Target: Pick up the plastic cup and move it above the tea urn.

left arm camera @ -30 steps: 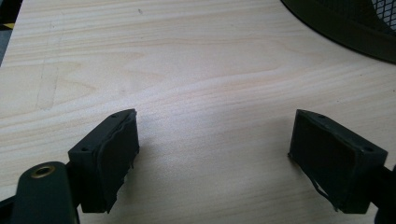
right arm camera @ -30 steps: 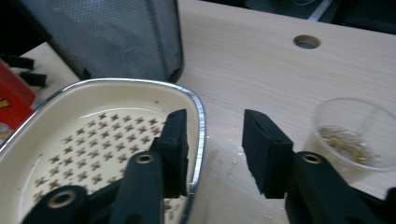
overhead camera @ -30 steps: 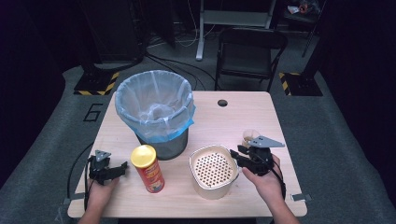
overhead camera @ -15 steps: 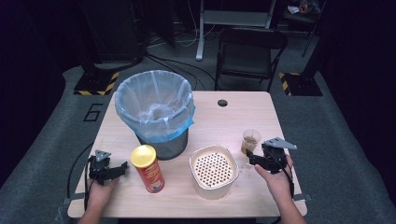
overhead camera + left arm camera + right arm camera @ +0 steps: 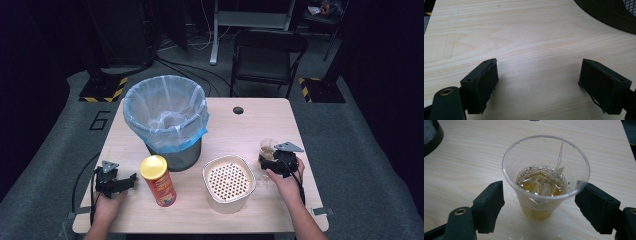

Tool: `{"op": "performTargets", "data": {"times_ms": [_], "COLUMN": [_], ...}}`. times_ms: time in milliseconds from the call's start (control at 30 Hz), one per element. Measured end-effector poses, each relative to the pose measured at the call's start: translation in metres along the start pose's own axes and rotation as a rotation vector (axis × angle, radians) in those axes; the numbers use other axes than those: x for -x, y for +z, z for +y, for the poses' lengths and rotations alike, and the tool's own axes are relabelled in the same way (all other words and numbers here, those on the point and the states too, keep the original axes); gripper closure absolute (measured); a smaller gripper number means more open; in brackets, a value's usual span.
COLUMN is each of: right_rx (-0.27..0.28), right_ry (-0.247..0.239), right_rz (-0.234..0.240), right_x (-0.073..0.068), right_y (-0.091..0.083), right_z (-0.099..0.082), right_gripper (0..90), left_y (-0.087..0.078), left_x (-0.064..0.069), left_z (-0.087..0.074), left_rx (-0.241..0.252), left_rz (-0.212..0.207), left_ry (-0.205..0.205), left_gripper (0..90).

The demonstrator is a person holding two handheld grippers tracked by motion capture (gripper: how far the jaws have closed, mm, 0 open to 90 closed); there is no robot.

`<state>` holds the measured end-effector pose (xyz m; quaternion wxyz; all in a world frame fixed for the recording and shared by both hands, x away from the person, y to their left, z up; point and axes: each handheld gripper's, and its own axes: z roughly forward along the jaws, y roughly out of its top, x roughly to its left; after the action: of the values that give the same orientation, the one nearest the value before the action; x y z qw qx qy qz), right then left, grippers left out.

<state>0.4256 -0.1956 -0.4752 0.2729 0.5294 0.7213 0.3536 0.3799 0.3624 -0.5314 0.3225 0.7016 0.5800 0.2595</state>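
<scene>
A clear plastic cup (image 5: 267,147) (image 5: 541,182) of brownish tea with a tea bag stands on the wooden table (image 5: 250,125) at the right. My right gripper (image 5: 269,157) (image 5: 540,195) sits low behind it, its jaws on either side of the cup. They have just been opening, and the left pad stands clear of the cup wall. At the left front my left gripper (image 5: 131,179) (image 5: 539,75) rests open over bare wood with nothing between its jaws. It points toward a red chip can with a yellow lid (image 5: 159,182).
A black mesh bin with a pale blue bag (image 5: 167,117) stands at the middle left. A cream container with a perforated top (image 5: 229,182) sits between the can and the cup. A folding chair (image 5: 270,55) is behind the table.
The right gripper came down and to the right with the cup, away from the cream container, then spread its jaws with the cup standing on the table. The left gripper stayed still.
</scene>
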Motion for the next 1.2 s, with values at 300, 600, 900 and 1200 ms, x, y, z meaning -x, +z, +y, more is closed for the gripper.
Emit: {"op": "performTargets", "data": {"times_ms": [300, 600, 900, 1200], "right_rx": [0.035, 0.032, 0.058, 0.075], "right_ry": [0.003, -0.026, -0.039, -0.105], "right_rz": [0.006, 0.011, 0.019, 0.065], "right_x": [-0.004, -0.005, -0.004, -0.007], "right_y": [0.016, 0.027, 0.025, 0.020], "right_z": [0.006, 0.011, 0.010, 0.012], "right_gripper": [22.6, 26.0, 27.9, 32.8], "left_y": [0.000, 0.000, 0.000, 0.000], "left_x": [0.000, 0.000, 0.000, 0.000], "left_z": [0.000, 0.000, 0.000, 0.000], "left_rx": [0.000, -0.003, -0.003, -0.003], "left_rz": [0.000, -0.006, -0.006, -0.007], "left_ry": [0.000, 0.002, 0.002, 0.003], "left_gripper": [14.9, 14.9, 14.9, 14.9]}}
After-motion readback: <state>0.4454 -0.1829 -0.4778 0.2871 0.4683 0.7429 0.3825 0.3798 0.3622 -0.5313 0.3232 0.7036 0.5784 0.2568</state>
